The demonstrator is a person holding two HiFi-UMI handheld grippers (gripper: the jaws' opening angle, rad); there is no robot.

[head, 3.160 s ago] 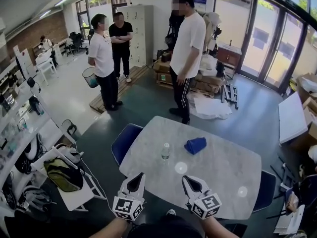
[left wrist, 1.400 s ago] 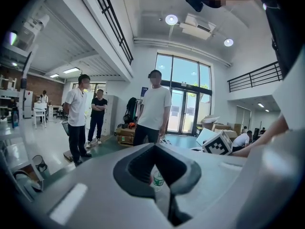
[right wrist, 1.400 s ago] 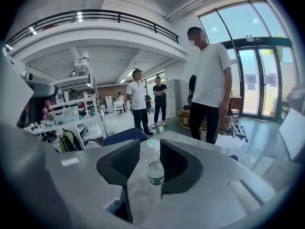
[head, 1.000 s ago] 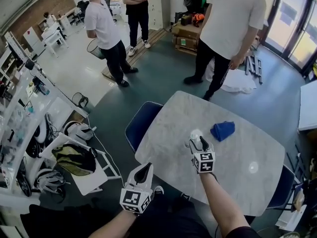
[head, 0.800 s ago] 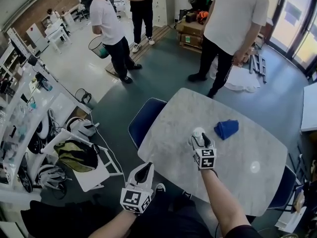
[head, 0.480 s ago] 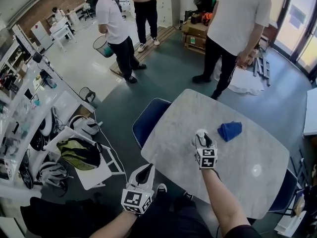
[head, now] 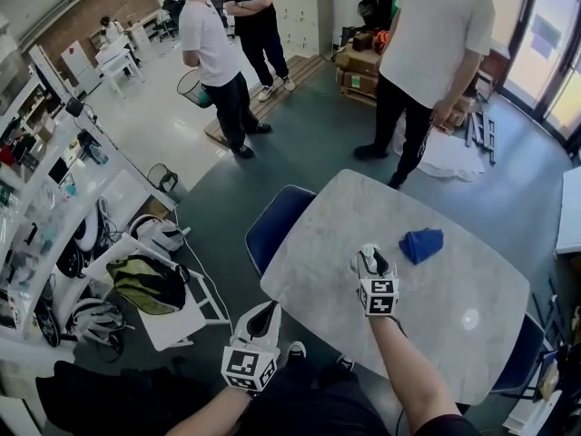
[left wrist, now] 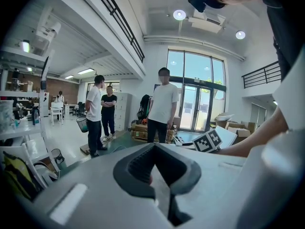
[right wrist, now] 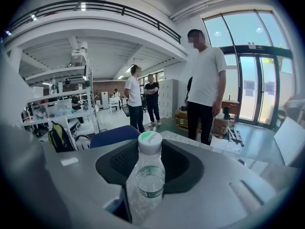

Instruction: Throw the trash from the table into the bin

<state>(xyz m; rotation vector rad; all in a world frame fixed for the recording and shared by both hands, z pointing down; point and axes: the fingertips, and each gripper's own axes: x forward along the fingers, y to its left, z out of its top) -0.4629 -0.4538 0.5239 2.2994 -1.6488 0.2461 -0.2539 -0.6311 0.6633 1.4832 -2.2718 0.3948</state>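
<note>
**Right claw closes on the bottle at the desk's near side**

The right claw (head: 369,260) reaches out over the pale, marble-patterned desk (head: 436,321) with rounded corners. Its jaws have just been closing, and the clear plastic water bottle (right wrist: 149,173) with a white cap stands upright between them. In the right gripper view the dark pads sit against the bottle's two sides, and the cap rises just above them. The bottle stands on the desk, towards its left edge in the head view. There the claw covers most of it.

The left claw (head: 262,315) is held low, close to the person's body and off the near edge of the desk. Its jaws are pressed together with nothing between them.

A crumpled blue cloth (head: 421,243) lies on the desk near the bottle, to its right and a little farther back, not touching it. A dark blue chair (head: 272,227) is tucked against the desk's left edge.

The mesh waste bin (head: 195,87) with a green lining is well apart from the desk, across the floor, at the side of a standing person in a white shirt (head: 209,39). Whether that person holds it cannot be made out.
</note>
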